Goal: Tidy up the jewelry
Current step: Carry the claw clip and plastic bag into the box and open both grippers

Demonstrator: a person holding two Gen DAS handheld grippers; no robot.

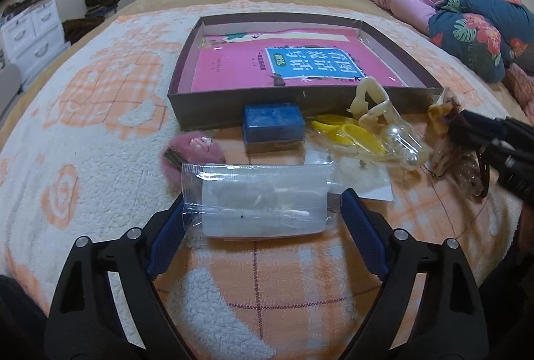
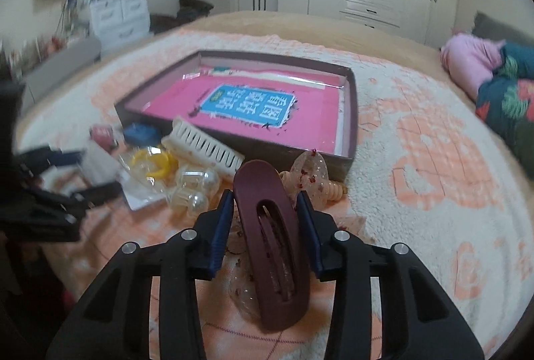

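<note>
A clear packet is framed low and centre in the left wrist view, lying flat on the orange-and-white blanket, with the left gripper set wide around it; its blue pads flank the packet's two ends, and whether they press on it cannot be told. Above the packet, at centre frame, a blue box is seen just in front of the tray, and a pink fluffy clip sits left of it. To the right, a yellow ring and a clear pearl clip are bunched together, with a cream claw clip propped against the tray's front wall. A pink book is laid inside the tray. At the right edge the right gripper is seen coming in over a speckled clip. In the right wrist view, low and centre, a maroon hair clip is held lengthwise in the right gripper, the jaws narrowed, a blue pad tight on each side. Under it another clear speckled clip rests on the blanket, close to the tray's near corner. The rest of the pile is spread at centre left. Far right, a folded floral quilt is seen.
</note>
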